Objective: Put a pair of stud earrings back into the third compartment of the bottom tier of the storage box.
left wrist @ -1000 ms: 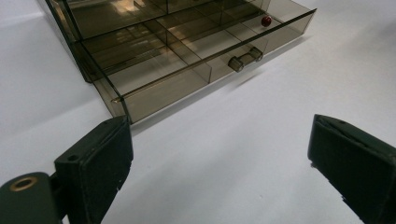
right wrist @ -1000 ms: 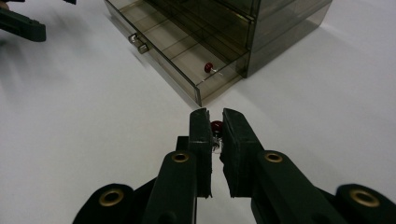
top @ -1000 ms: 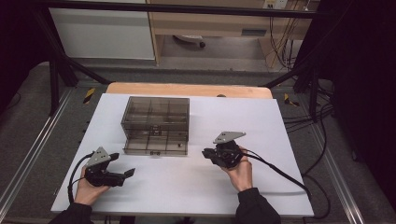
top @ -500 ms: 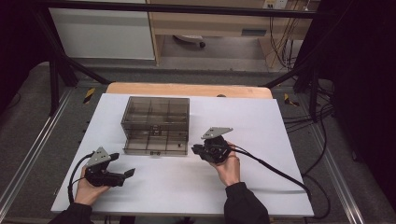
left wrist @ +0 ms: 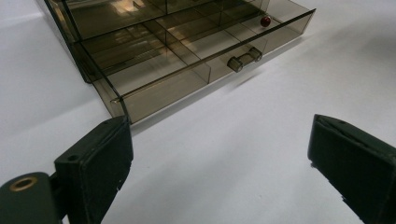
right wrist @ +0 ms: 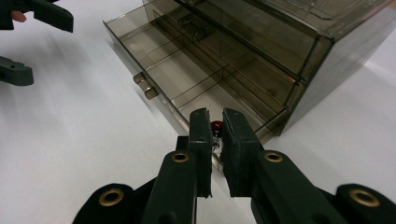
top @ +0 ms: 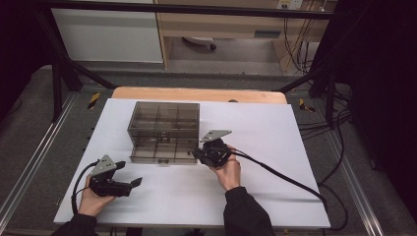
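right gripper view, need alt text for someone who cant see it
The right hand-held gripper holds a small red bead between its nearly shut black jaws, over the corner of the open lower drawer of a smoky clear plastic drawer box on a white table.

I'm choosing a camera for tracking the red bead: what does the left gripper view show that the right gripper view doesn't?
Left gripper view: the left gripper with jaws wide apart over the white table. Right gripper view: the right gripper with jaws nearly together, aimed at the drawer's corner, and the left gripper farther off. Shared: the open drawer, its handle and the red bead inside.
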`<state>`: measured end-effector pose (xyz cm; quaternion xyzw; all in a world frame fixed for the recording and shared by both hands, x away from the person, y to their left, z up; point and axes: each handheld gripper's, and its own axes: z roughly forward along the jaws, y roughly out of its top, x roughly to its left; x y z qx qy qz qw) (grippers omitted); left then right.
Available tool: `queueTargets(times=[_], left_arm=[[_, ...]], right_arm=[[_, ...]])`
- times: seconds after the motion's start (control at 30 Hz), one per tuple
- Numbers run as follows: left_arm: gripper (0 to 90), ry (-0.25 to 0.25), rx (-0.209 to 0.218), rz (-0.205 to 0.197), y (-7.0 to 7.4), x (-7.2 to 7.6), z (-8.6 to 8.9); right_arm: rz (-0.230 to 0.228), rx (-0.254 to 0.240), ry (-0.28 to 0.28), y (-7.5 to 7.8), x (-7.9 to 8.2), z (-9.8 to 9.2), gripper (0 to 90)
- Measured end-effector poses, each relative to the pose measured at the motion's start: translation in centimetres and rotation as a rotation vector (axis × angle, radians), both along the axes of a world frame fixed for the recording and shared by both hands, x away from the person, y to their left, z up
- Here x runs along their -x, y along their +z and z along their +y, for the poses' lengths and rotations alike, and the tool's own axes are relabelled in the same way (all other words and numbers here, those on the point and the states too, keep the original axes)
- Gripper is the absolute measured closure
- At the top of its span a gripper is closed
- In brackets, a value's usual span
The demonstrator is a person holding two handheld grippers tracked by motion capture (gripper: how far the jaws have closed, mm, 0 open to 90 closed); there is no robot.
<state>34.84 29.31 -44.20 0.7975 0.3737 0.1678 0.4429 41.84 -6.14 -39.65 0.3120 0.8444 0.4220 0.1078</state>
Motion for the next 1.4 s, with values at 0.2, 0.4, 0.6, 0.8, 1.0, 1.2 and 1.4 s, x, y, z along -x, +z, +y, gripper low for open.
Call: queueTargets(times=[0.2,0.4,0.6,0.8,1.0,1.2,1.4], left_arm=[[6.4,0.0,0.0,-0.001,0.0,0.0,0.0],[6.4,-0.001,-0.002,0.0,0.0,0.0,0.0],[6.4,0.0,0.0,-0.001,0.0,0.0,0.0],[6.4,-0.001,-0.001,0.0,0.0,0.0,0.0],[6.4,-0.001,0.0,0.0,0.0,0.0,0.0],[6.4,0.0,0.002,0.0,0.0,0.0,0.0],[6.4,0.0,0.004,-0.002,0.0,0.0,0.0]], right_arm=[[0.0,-0.006,-0.004,-0.3,-0.6,1.0,82.7],[-0.005,-0.003,0.0,-0.7,-1.2,2.1,82.6],[0.009,0.01,-0.013,-1.7,-1.9,2.6,82.5],[0.019,0.019,-0.016,-2.6,-2.4,2.8,82.4],[0.035,0.027,-0.017,-3.3,-2.7,3.0,82.0],[0.048,0.028,-0.026,-3.7,-2.9,3.1,79.3],[0.022,0.025,-0.035,-3.3,-2.7,2.9,70.2]])
